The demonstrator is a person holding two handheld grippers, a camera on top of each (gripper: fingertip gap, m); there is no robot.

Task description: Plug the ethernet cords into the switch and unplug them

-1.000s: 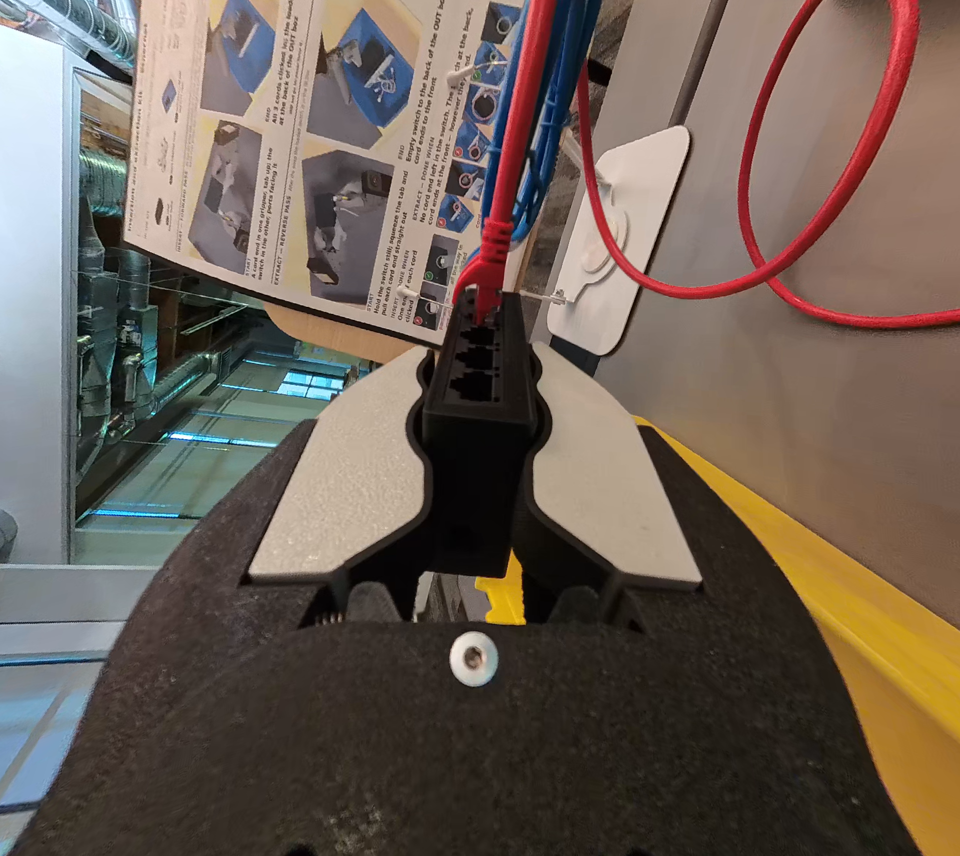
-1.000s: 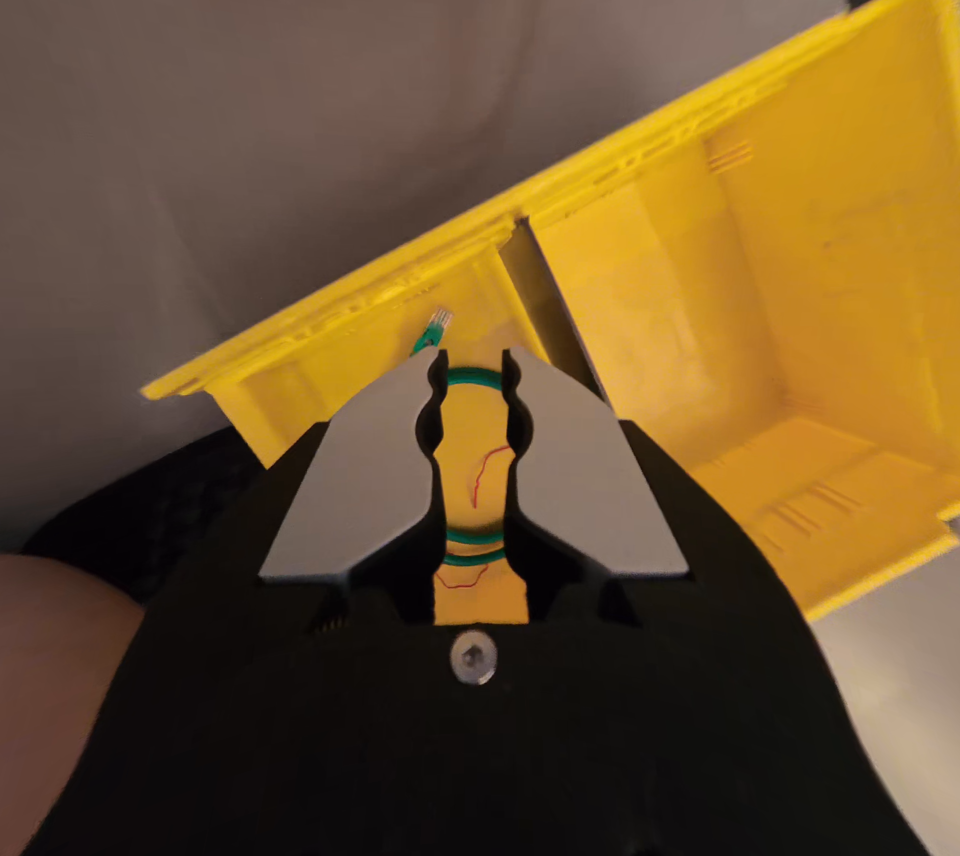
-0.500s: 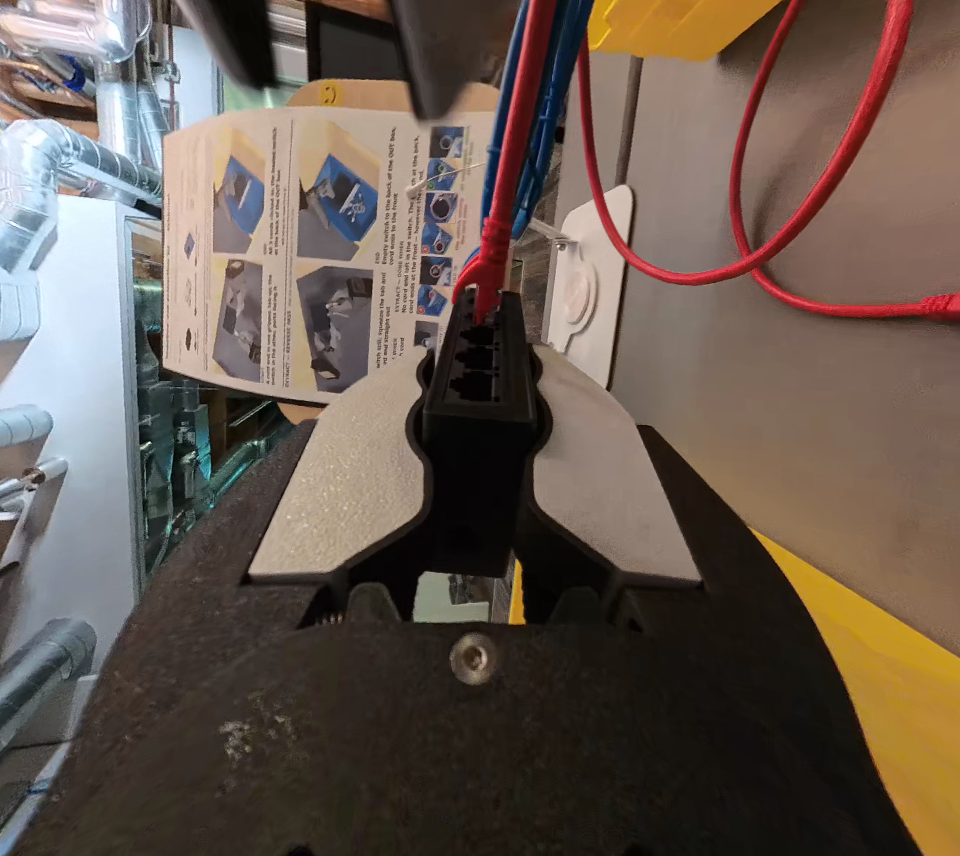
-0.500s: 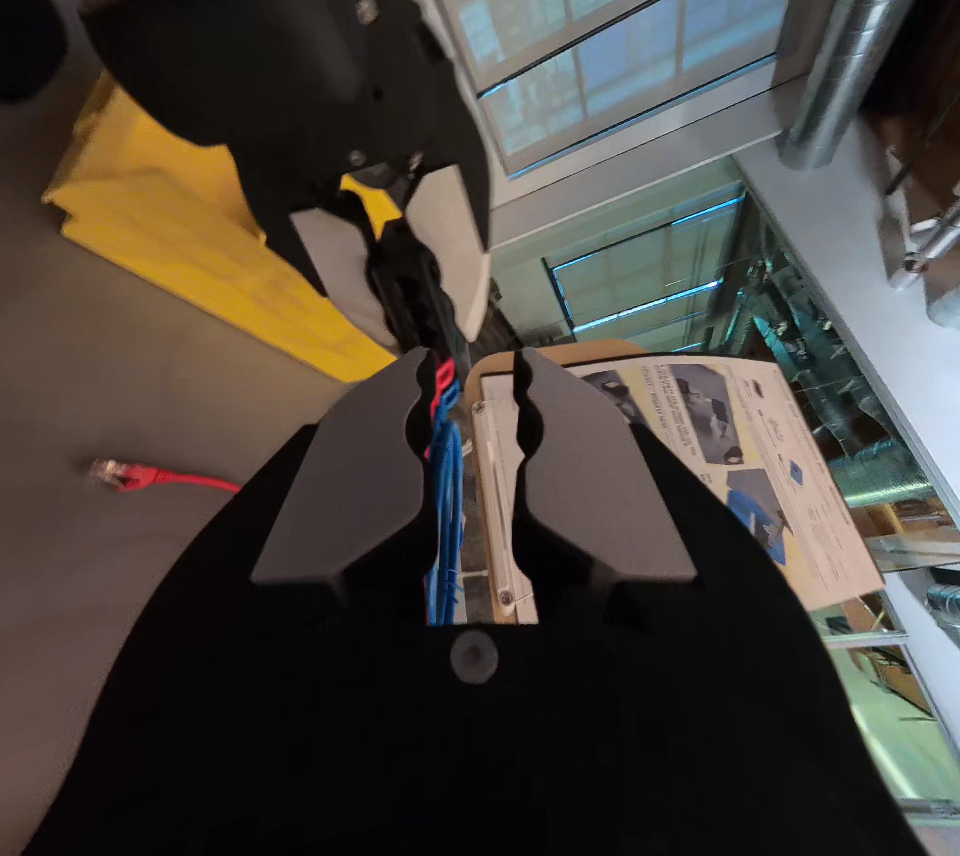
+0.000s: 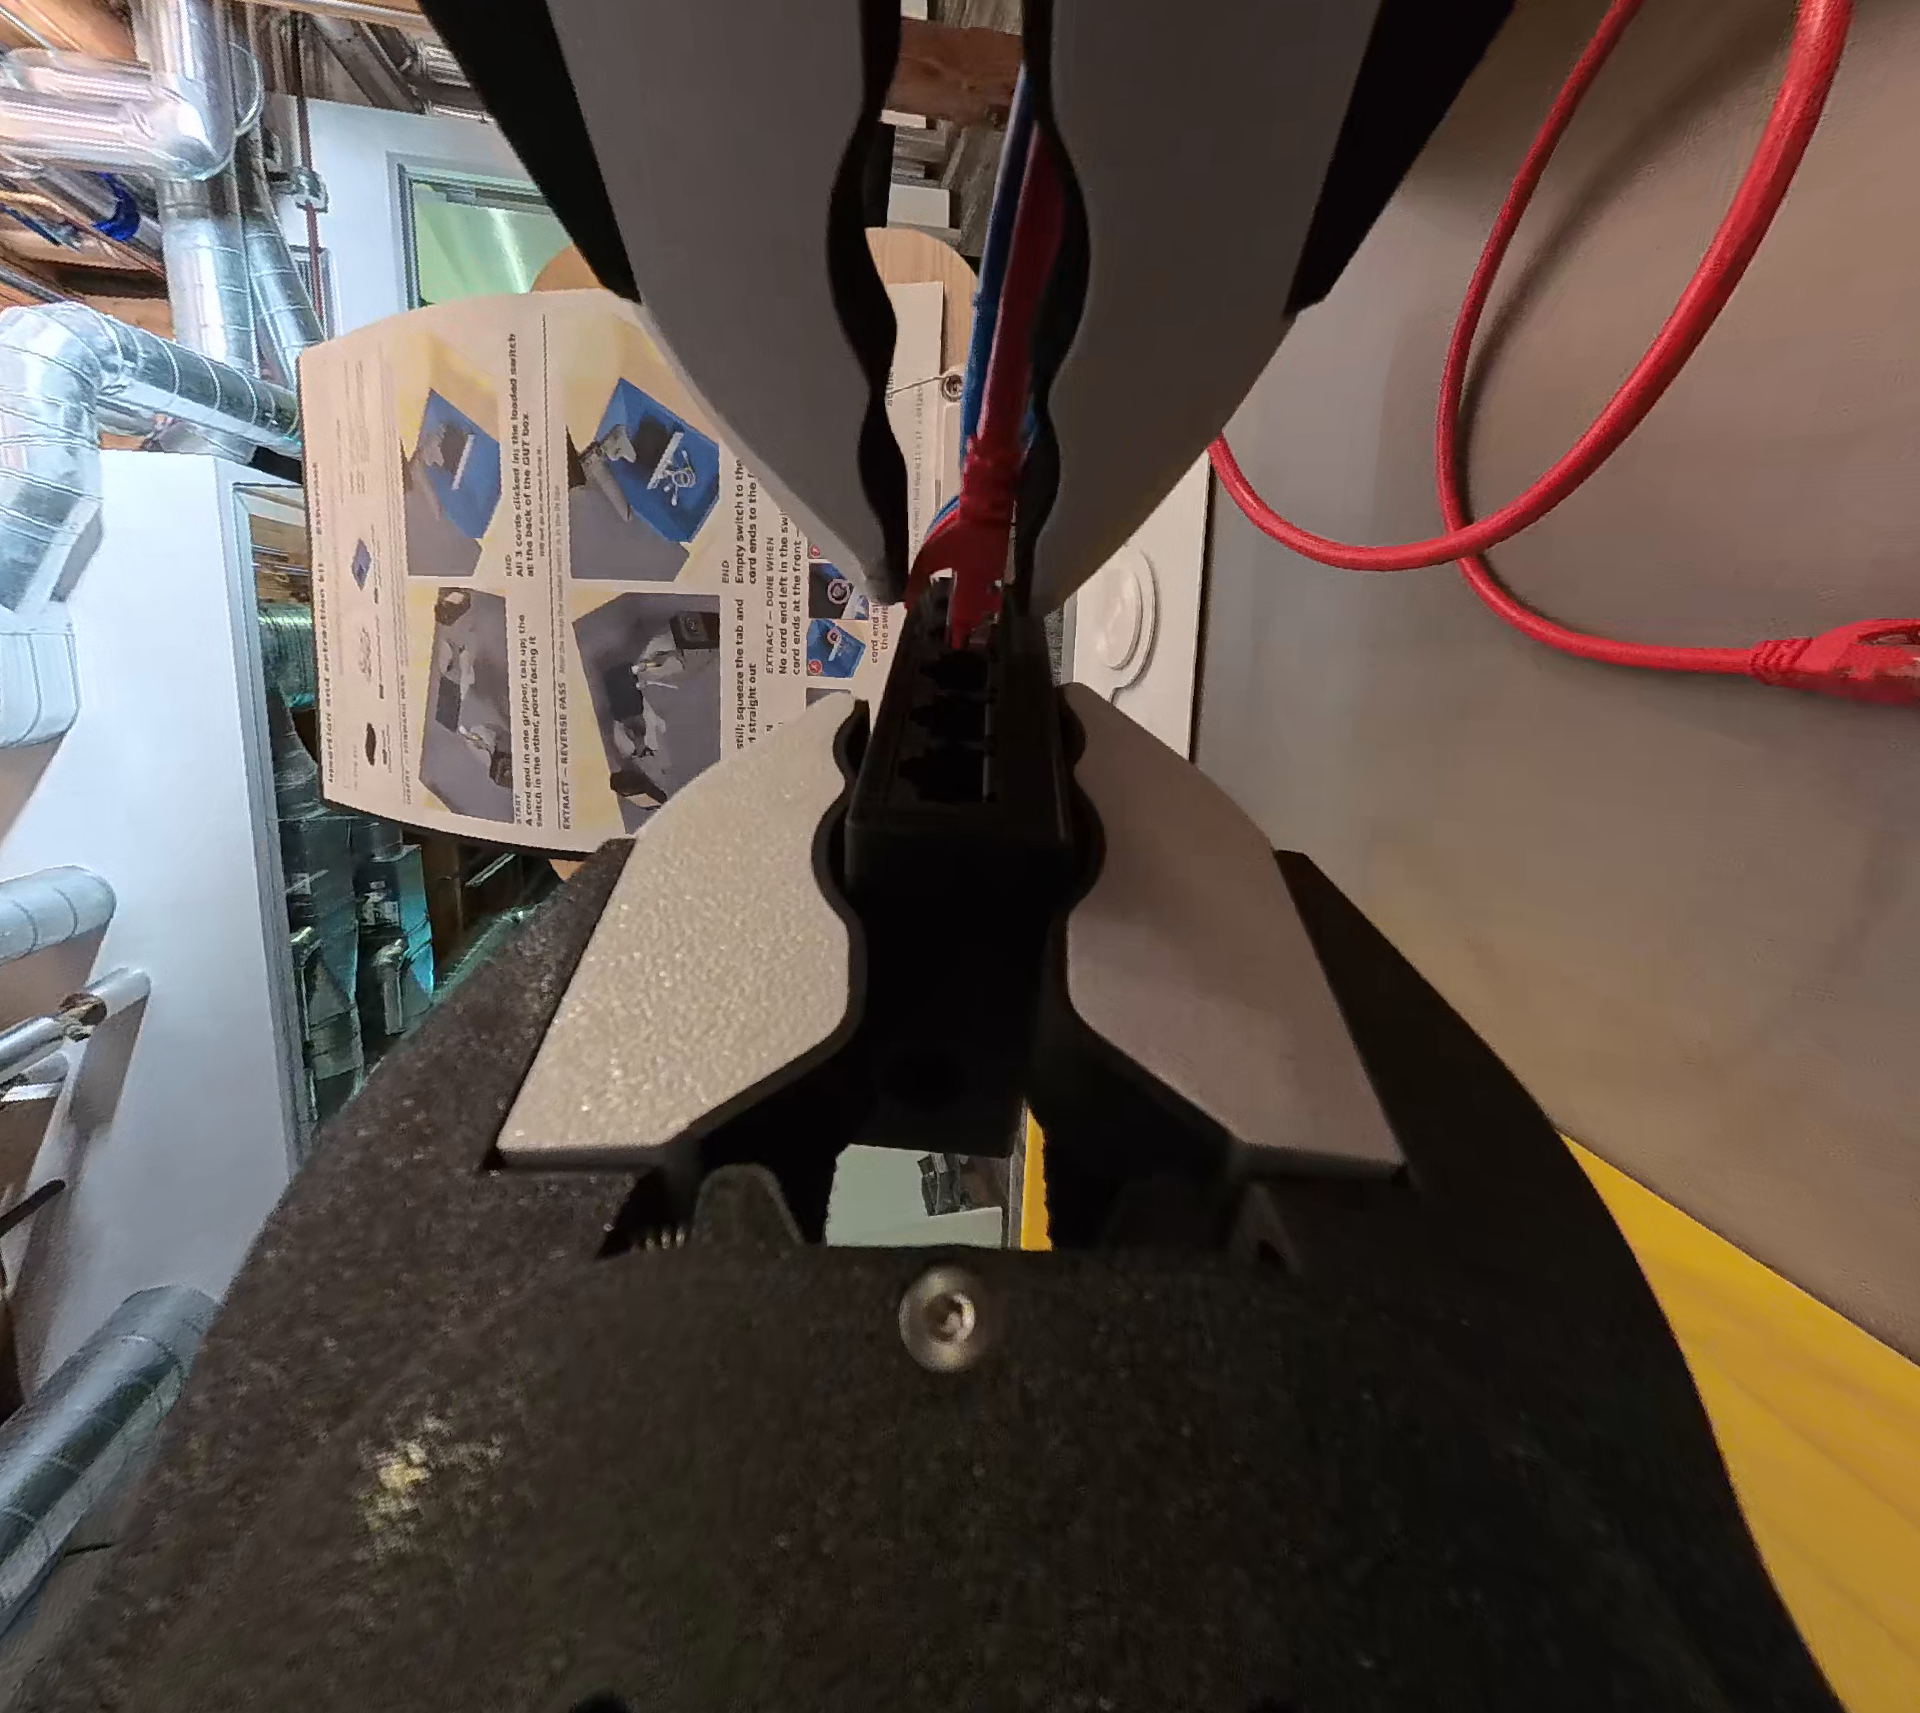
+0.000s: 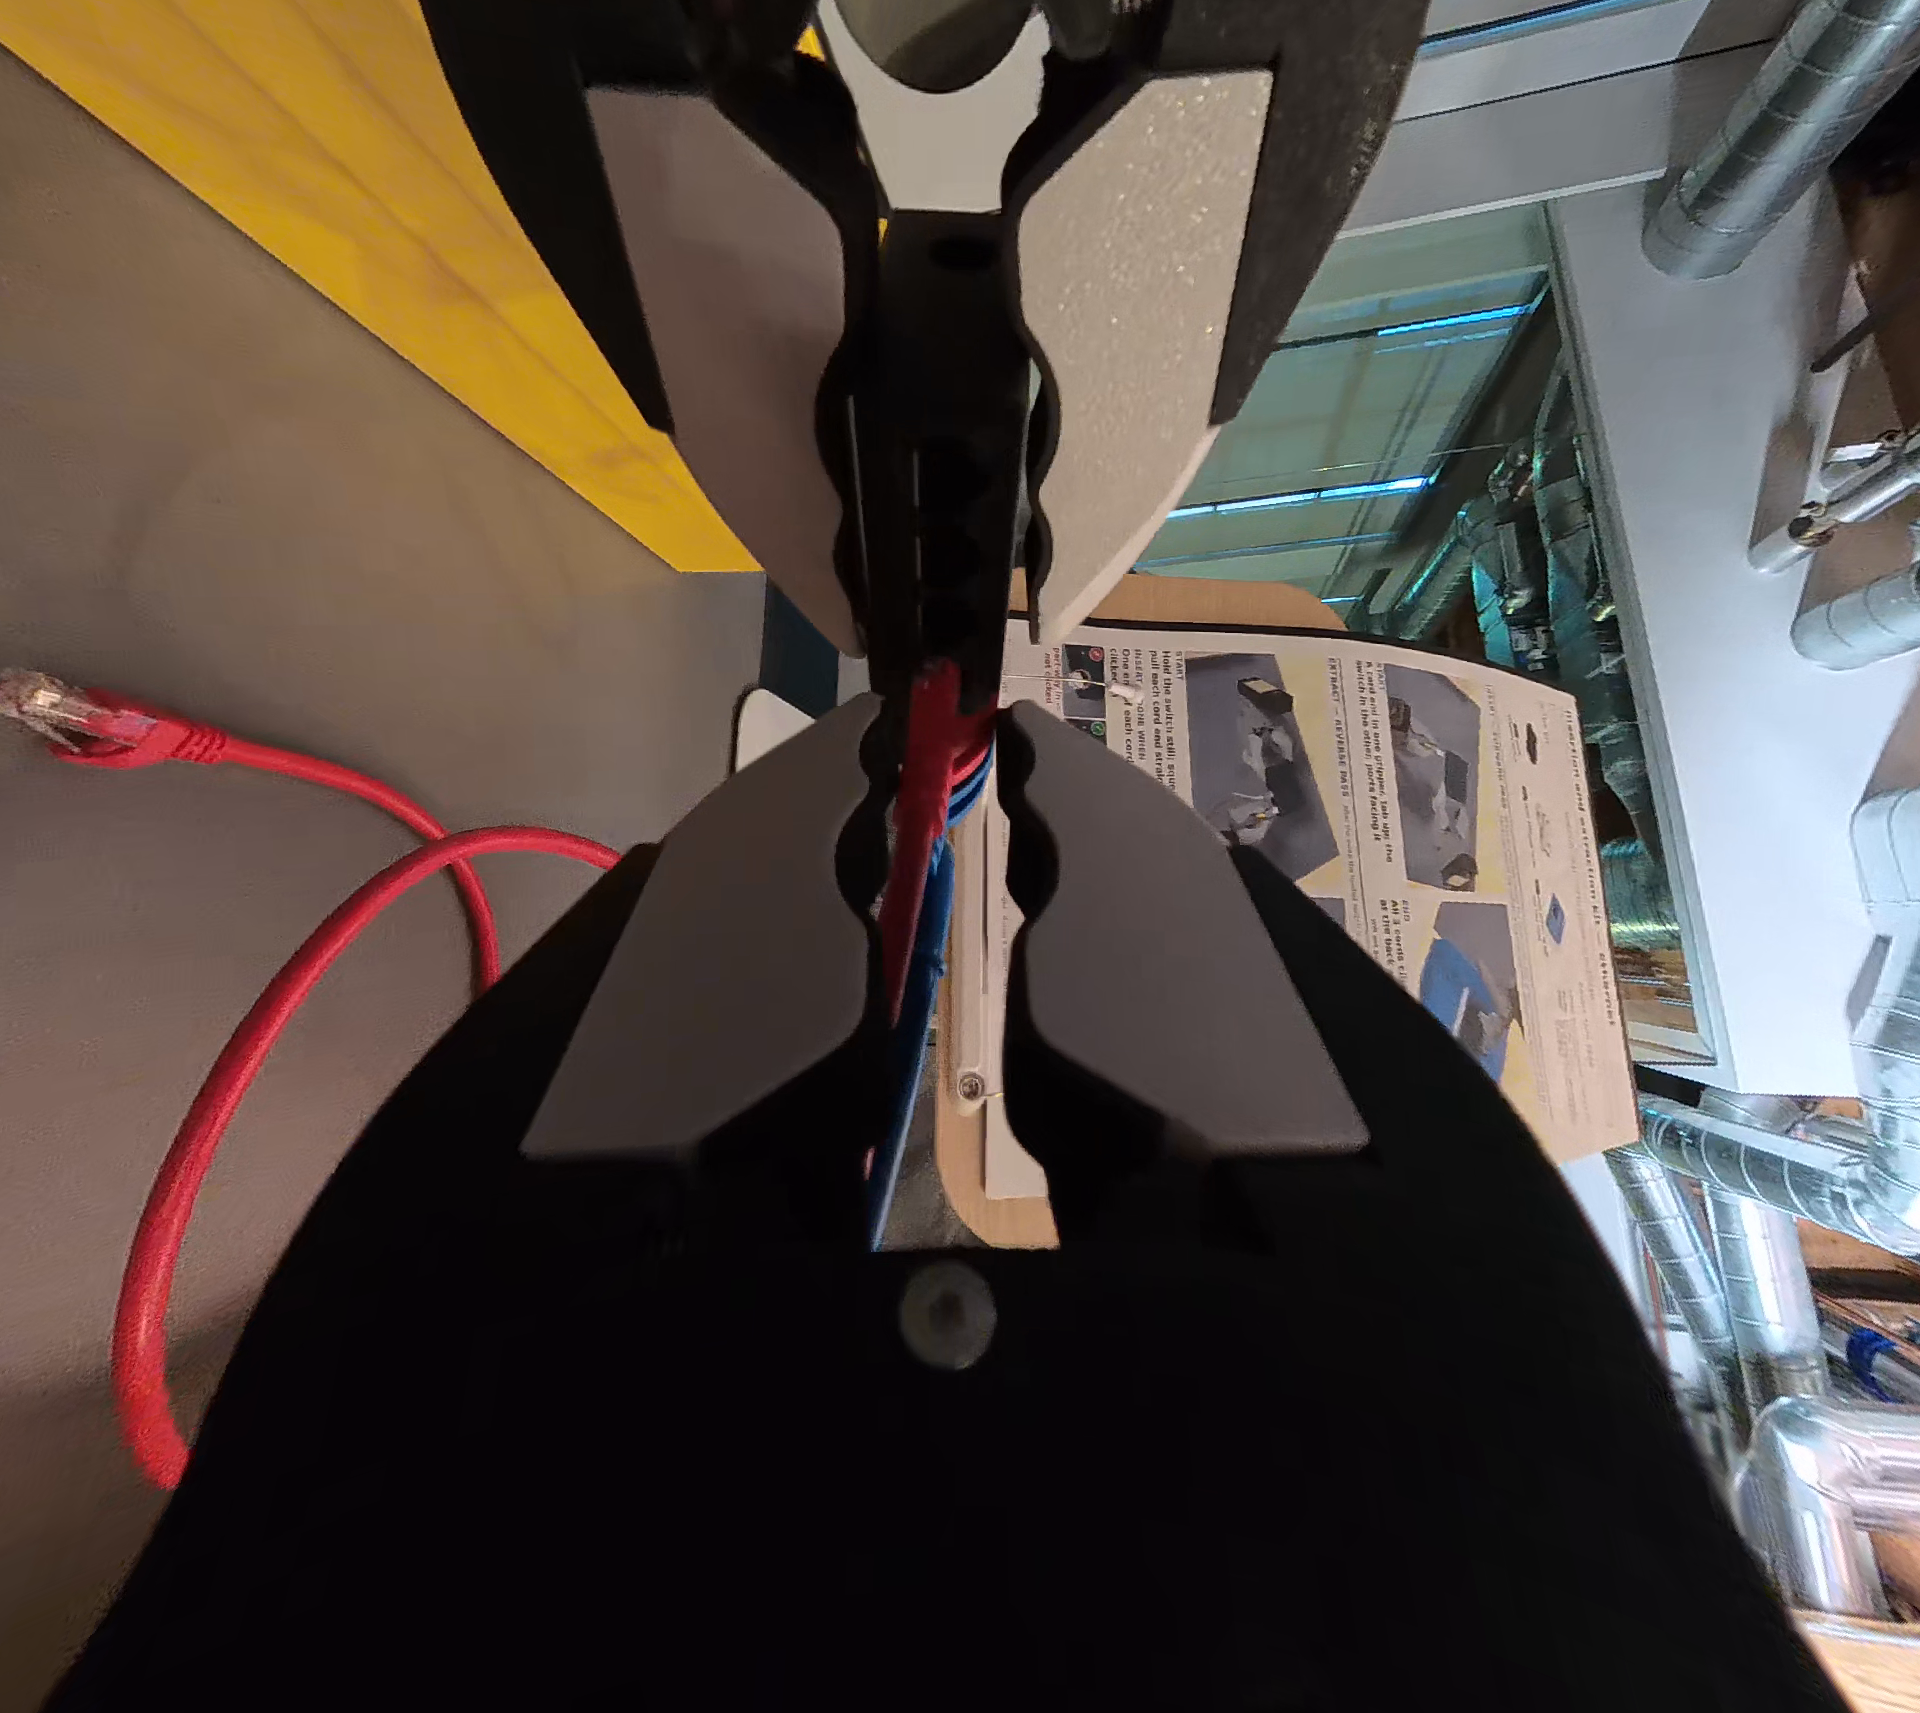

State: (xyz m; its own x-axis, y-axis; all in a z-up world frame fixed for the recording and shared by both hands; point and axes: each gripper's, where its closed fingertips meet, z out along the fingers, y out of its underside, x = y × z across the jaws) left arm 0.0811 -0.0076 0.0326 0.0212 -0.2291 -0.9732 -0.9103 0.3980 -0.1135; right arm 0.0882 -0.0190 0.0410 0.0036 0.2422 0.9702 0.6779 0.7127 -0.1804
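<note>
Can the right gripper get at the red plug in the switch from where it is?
Probably yes. The right gripper is open around the red cord just behind the red plug, with nothing between. The left gripper holds the switch lower down.

Black switch (image 5: 961, 842), red cord (image 5: 1621, 229), yellow bin (image 6: 343, 136)

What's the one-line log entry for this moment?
left claw: shut on switch | right claw: open around plugged red cord | loose red plug: on table
</note>
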